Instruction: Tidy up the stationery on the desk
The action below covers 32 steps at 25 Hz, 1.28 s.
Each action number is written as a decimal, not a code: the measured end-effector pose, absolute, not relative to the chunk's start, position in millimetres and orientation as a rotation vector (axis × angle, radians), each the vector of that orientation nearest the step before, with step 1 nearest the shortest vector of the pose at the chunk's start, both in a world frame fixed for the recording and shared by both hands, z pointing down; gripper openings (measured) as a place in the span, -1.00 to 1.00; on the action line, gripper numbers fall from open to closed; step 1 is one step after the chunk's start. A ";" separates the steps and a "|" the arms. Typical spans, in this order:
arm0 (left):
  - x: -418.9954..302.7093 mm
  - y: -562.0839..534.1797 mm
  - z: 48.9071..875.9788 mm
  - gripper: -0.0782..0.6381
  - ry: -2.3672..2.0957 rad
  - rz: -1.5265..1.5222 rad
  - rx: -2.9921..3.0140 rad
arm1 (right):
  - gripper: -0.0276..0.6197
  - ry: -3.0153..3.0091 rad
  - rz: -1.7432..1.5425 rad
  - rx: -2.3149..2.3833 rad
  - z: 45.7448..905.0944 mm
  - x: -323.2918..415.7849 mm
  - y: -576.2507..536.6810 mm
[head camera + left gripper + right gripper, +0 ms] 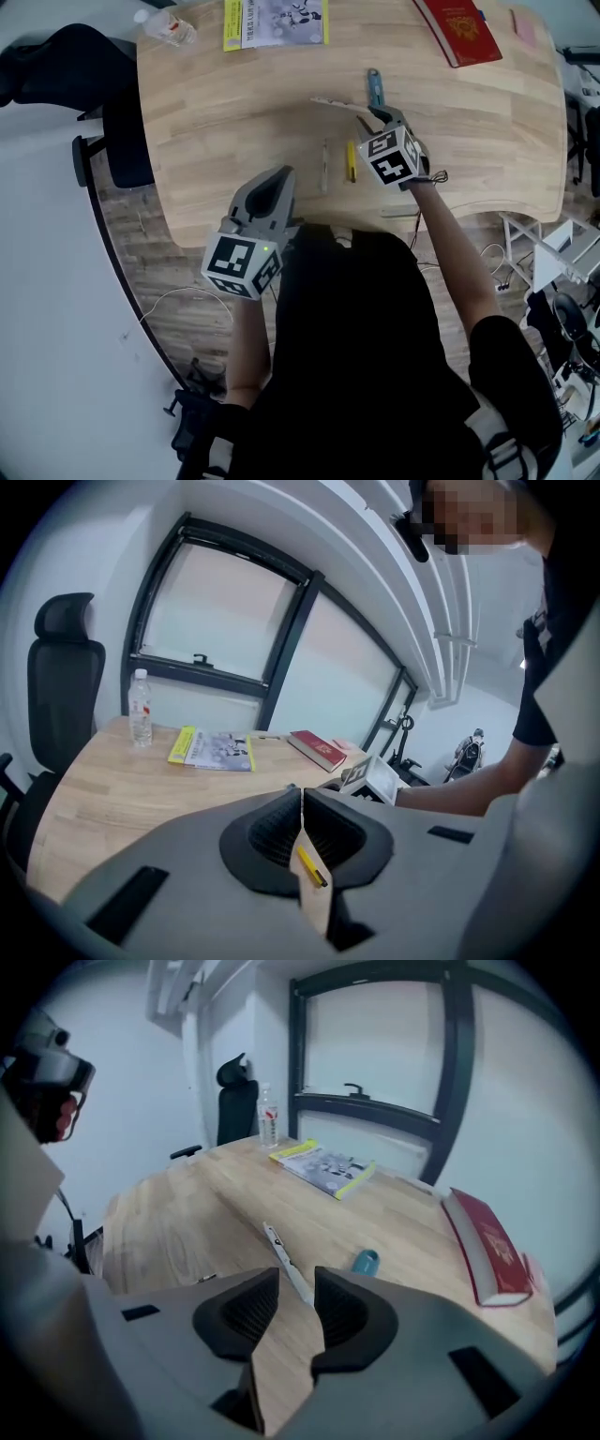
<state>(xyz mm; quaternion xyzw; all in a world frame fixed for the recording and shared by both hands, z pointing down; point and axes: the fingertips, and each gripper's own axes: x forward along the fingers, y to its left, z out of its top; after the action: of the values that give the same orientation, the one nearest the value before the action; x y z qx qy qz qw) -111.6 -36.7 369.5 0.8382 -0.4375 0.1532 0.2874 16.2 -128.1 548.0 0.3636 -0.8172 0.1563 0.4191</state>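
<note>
My left gripper (283,174) hovers over the desk's near edge with its jaws shut and nothing in them; in the left gripper view (302,795) a yellow pen (311,866) lies on the wood below them. That yellow pen (351,160) rests beside a thin grey pen (324,167) at the desk's middle. My right gripper (380,114) stands open above the desk just right of them. Past its tips (298,1284) lie a white pen-like stick (283,1256) and a blue item (365,1262), neither held. The stick (336,102) and the blue item (374,86) lie just beyond the right gripper.
A red book (459,28) and a pink eraser (523,28) lie at the far right, a yellow-edged magazine (275,22) and a water bottle (165,26) at the far left. Another thin pen (399,214) sits near the front edge. A black chair (56,66) stands left of the desk (216,122).
</note>
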 end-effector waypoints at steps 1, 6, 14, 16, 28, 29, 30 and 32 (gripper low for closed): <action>-111.2 -35.1 370.4 -0.67 -1.177 0.408 2.231 | -0.50 -2.047 0.353 0.862 553.1 12.5 -131.4; -113.6 -29.9 376.1 -0.67 -1.212 0.414 2.189 | -0.58 -2.021 0.307 0.732 580.8 2.8 -144.4; -127.4 -31.7 380.6 -0.67 -1.239 0.425 2.155 | -0.58 -1.967 0.278 0.656 611.1 -8.8 -145.0; -130.3 -34.0 380.2 -0.67 -1.244 0.421 2.153 | -0.61 -1.959 0.283 0.655 614.5 -9.6 -144.6; -135.3 -39.7 381.8 -0.67 -1.221 0.435 2.169 | -0.71 -1.964 0.317 0.680 610.8 -10.3 -144.4; -135.5 -40.5 382.2 -0.67 -1.218 0.437 2.174 | -0.71 -1.969 0.316 0.691 607.5 -9.5 -145.6; -136.0 -41.6 382.4 -0.67 -1.215 0.440 2.180 | -0.71 -1.975 0.316 0.703 603.1 -8.9 -146.9; -138.3 -42.1 381.8 -0.67 -1.205 0.448 2.191 | -0.71 -1.989 0.317 0.731 592.8 -8.0 -146.8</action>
<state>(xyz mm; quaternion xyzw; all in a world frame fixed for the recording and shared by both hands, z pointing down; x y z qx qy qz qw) -138.3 -42.1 381.8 0.8239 -0.4530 0.1686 0.2960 -8.0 -146.8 592.8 0.2993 -0.8149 0.1300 0.4791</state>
